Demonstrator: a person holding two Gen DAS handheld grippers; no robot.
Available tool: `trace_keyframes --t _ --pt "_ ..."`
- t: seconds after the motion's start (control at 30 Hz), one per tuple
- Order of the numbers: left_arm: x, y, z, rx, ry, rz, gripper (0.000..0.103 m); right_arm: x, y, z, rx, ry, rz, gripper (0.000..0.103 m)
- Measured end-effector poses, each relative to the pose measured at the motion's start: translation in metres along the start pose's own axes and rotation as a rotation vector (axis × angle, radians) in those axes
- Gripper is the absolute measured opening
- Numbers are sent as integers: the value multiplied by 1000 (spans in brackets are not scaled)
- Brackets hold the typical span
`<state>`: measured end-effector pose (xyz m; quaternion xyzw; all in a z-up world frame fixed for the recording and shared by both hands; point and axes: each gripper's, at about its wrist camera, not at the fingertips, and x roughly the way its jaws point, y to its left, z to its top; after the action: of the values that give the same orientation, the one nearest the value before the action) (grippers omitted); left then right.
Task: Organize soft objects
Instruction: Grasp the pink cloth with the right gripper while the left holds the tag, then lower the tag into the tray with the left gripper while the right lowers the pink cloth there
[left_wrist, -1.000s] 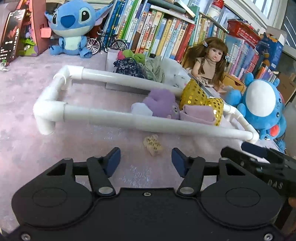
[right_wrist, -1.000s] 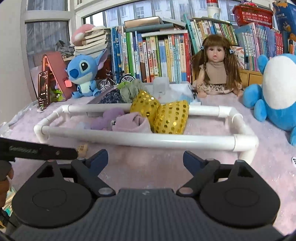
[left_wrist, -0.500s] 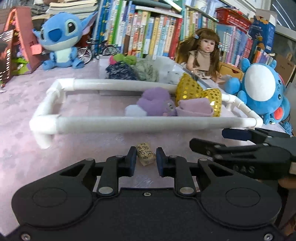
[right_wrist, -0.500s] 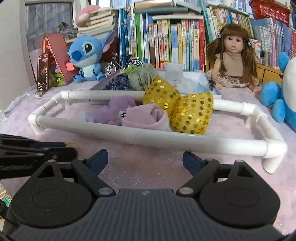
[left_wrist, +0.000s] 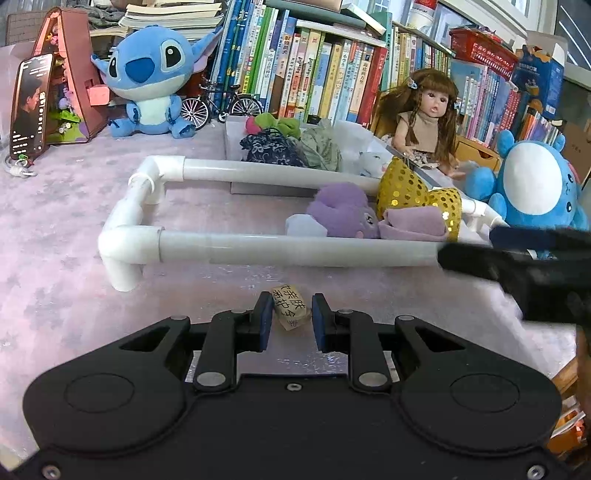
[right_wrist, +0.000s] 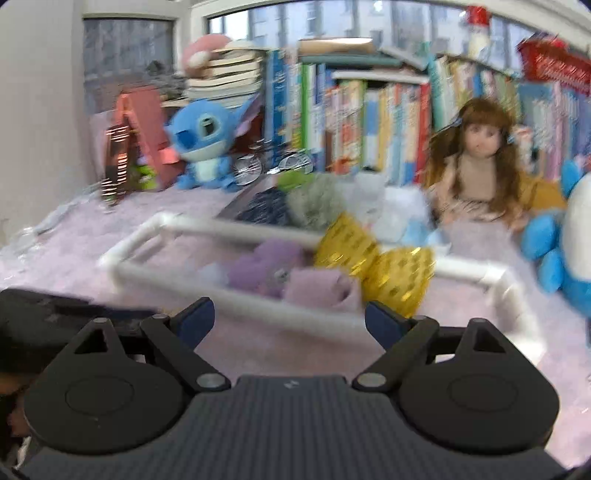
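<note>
While your left gripper (left_wrist: 289, 316) pinches the small tan printed pouch (left_wrist: 290, 307) just in front of the white pipe frame (left_wrist: 258, 254), your right gripper (right_wrist: 290, 318) hangs wide open, holding nothing. Purple plush (left_wrist: 341, 211) and gold sequin bow (left_wrist: 406, 190) lie inside the frame.

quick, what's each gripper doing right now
left gripper: shut on the small tan pouch.
right gripper: open, holding nothing.
</note>
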<state>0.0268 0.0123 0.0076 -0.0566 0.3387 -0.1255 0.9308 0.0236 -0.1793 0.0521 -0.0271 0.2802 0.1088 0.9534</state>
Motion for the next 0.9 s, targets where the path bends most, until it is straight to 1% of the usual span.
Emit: trace_keyframes --t 0.07,0.17,0.23,0.3,0.33,0.37,0.4,0.43,0.5,0.53,0.6,0.63,0.7,0.9 --pt "-1 -2 0 -3 -3 -5 22 12 -3 5 21 9 -33 94" --pt "-4 -6 -1 1 -9 -10 21 29 -8 11 66 22 -28 93" --pt "-5 -7 -1 6 -12 -10 22 39 -10 12 86 30 -36 88" --pt "-6 -8 -1 7 -13 -13 22 47 -13 14 107 47 -34 80" --pt "-7 -9 -2 8 -15 -14 21 51 -14 14 117 56 -34 79" --pt "-8 -9 -2 9 -16 -15 21 55 -15 13 122 68 -35 73" --pt "-9 -10 -2 10 -18 -16 21 57 -15 12 126 77 -35 63" --pt "-9 -10 -2 12 -19 -18 22 59 -16 10 130 81 -36 60" --pt "-10 -11 -2 15 -22 -19 22 59 -17 8 138 74 -39 48" --pt "-11 -11 -2 17 -22 -20 22 57 -20 7 146 68 -35 46" --pt "-12 -12 -1 17 -26 -23 22 52 -25 7 175 53 -26 33" --pt "-13 -12 0 18 -28 -25 22 50 -28 7 190 52 -26 33" --pt "-16 -14 3 20 -36 -32 22 45 -32 8 213 31 -12 28" --pt "-26 -18 20 31 -78 -62 22 27 -35 18 225 -34 14 28"
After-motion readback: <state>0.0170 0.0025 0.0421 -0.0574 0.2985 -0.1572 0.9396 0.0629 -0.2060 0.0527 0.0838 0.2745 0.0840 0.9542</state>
